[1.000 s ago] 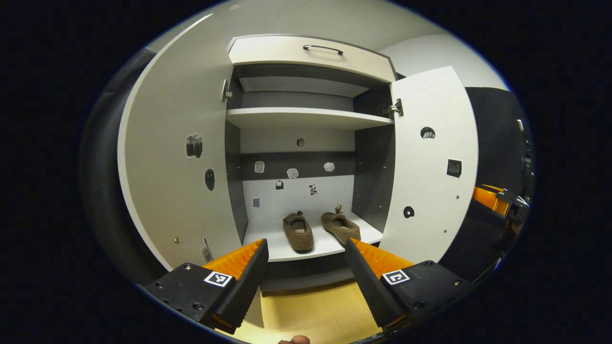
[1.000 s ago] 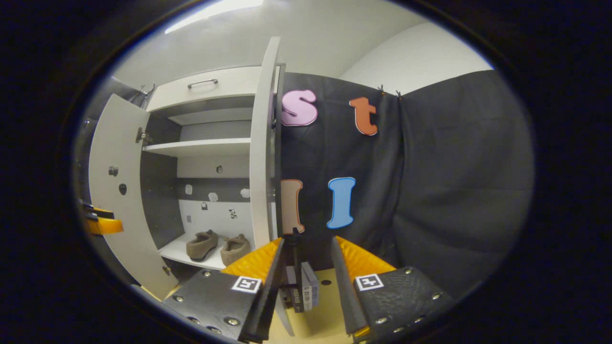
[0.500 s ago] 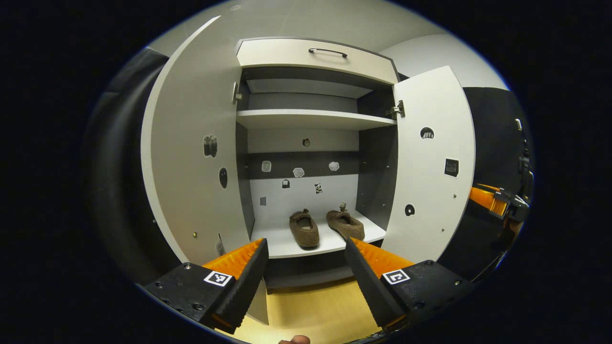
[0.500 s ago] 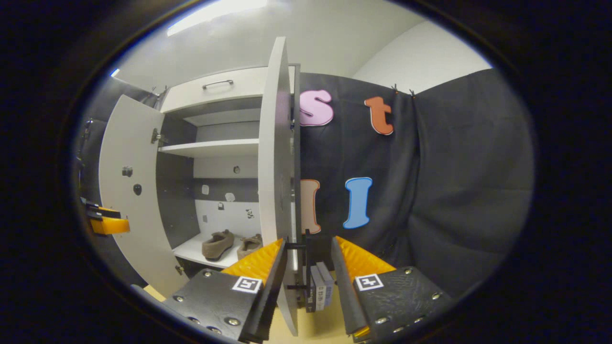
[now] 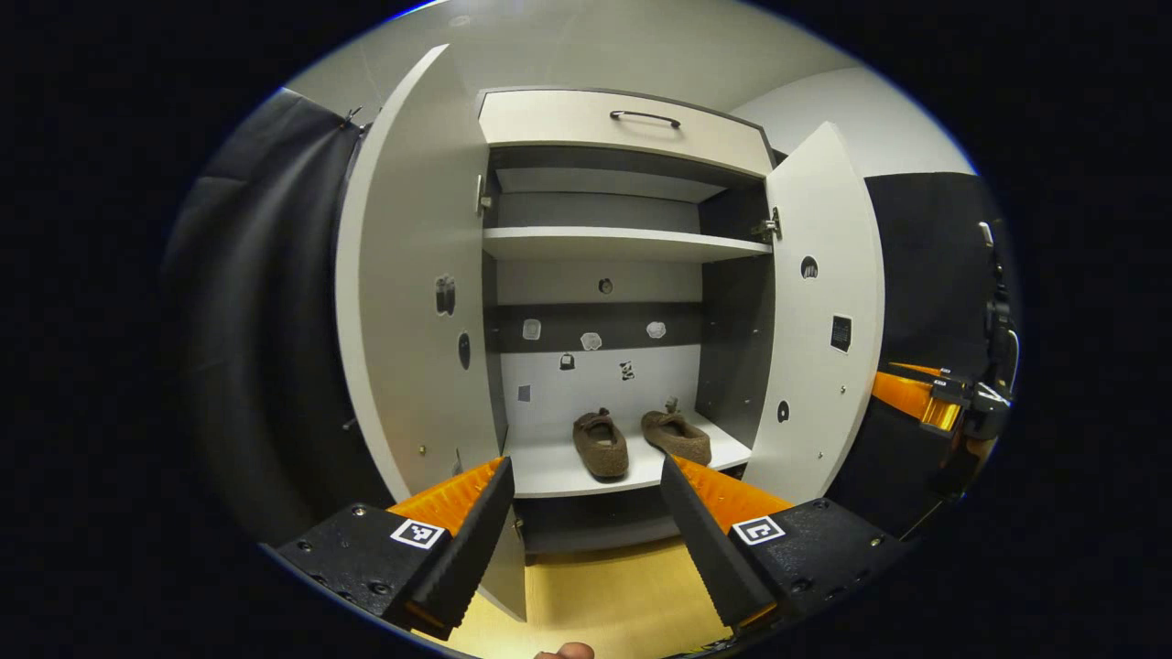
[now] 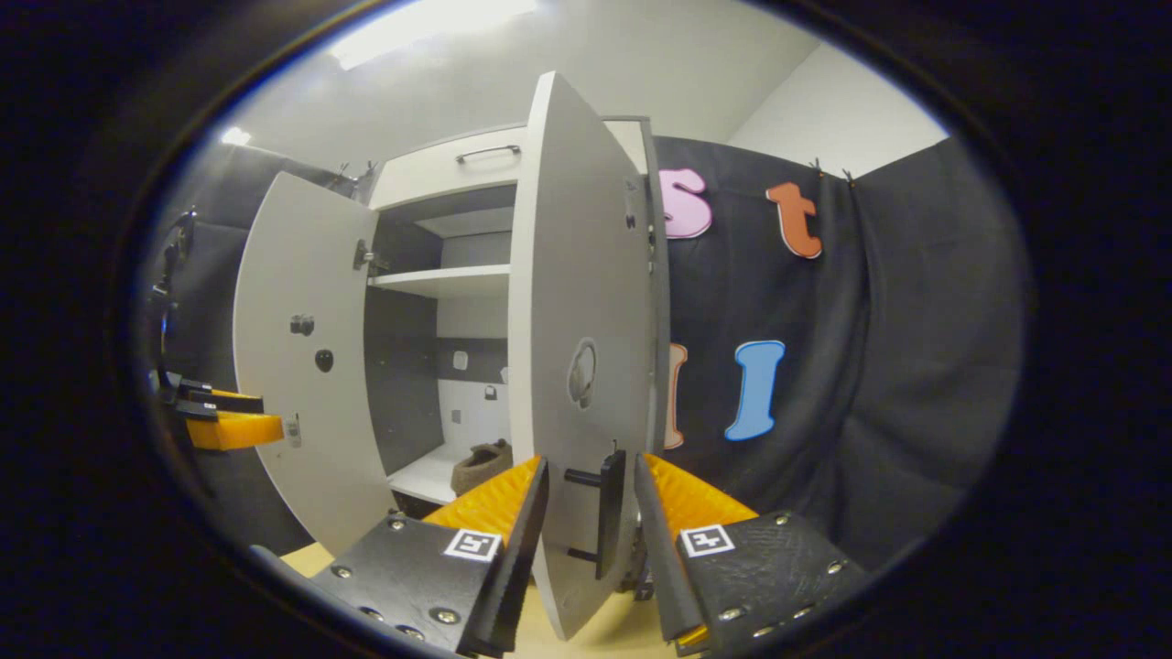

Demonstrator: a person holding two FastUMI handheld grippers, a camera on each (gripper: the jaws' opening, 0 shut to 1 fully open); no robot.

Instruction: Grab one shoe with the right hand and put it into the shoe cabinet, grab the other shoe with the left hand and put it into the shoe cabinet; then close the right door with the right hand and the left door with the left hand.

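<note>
Two brown slippers, left shoe (image 5: 601, 444) and right shoe (image 5: 677, 435), lie side by side on the cabinet's lower white shelf (image 5: 549, 471). In the left gripper view my left gripper (image 5: 586, 522) is open in front of the cabinet, holding nothing, with the left door (image 5: 417, 302) wide open. In the right gripper view the right door (image 6: 577, 348) stands partly swung in. Its dark handle (image 6: 606, 513) sits between the fingers of my open right gripper (image 6: 588, 522). One shoe (image 6: 481, 462) peeks out past the door's edge. The right gripper (image 5: 929, 403) also appears beyond the right door (image 5: 819, 311).
An upper shelf (image 5: 623, 243) and a drawer with a handle (image 5: 645, 117) sit above the shoes. Light wooden floor (image 5: 604, 595) lies before the cabinet. Black cloth wall (image 6: 870, 384) hangs right of the cabinet. The left gripper (image 6: 224, 426) shows by the left door (image 6: 302, 366).
The right door has swung partway toward the cabinet, its front face and handle now turned to the right gripper. The left gripper has drawn back a little; the shoes have not moved.
</note>
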